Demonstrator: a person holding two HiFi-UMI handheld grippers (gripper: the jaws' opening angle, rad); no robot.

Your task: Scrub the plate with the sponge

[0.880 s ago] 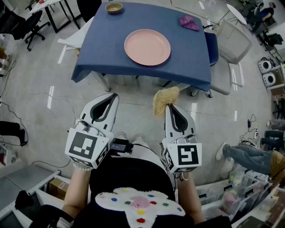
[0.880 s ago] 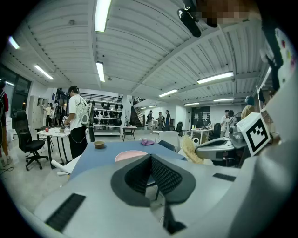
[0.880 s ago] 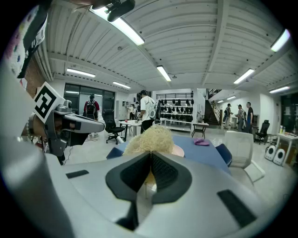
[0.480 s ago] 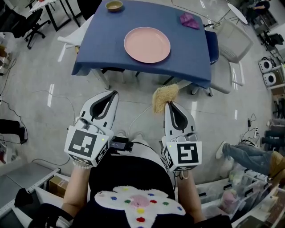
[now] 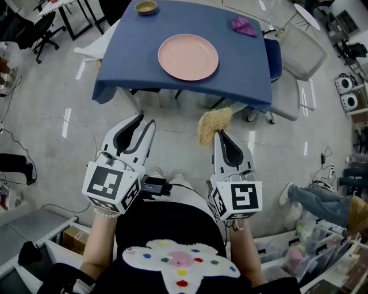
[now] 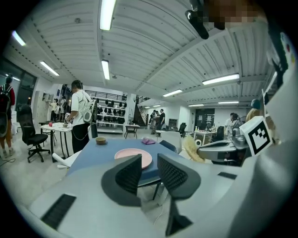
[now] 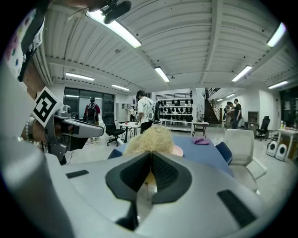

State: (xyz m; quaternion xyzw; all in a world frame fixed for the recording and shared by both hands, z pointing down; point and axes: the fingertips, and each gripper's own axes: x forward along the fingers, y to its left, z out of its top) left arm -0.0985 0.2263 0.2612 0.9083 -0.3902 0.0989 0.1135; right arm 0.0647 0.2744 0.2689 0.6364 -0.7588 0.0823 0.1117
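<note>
In front of the person's body, in the head view, both grippers are held over open floor [image 5: 52, 103], well short of the bench [image 5: 247, 63]. The pink plate [image 5: 188, 56] is seen lying near the bench's middle, clear of every edge, with a small bowl [image 5: 145, 7] at the far left corner and a purple cloth [image 5: 244, 26] at the far right. Bare blue surface is left all around the plate. The left claw [image 5: 142, 119] is held with its jaws apart and nothing between them; the right claw [image 5: 217, 133] is clamped on the straw-coloured sponge [image 5: 213, 123], which is hanging over the floor just before the bench's near edge.

In the left gripper view, the left claw [image 6: 149, 162] is shown parted, and the plate [image 6: 122, 154] is seen beyond the gap on the bench [image 6: 91, 158].

In the right gripper view, the right claw [image 7: 150, 155] is pressed together on the sponge [image 7: 151, 139], by which most of the plate is hidden.

Against half a second ago, the left claw's tips, then meeting, have been spread; the right grip is unchanged.
</note>
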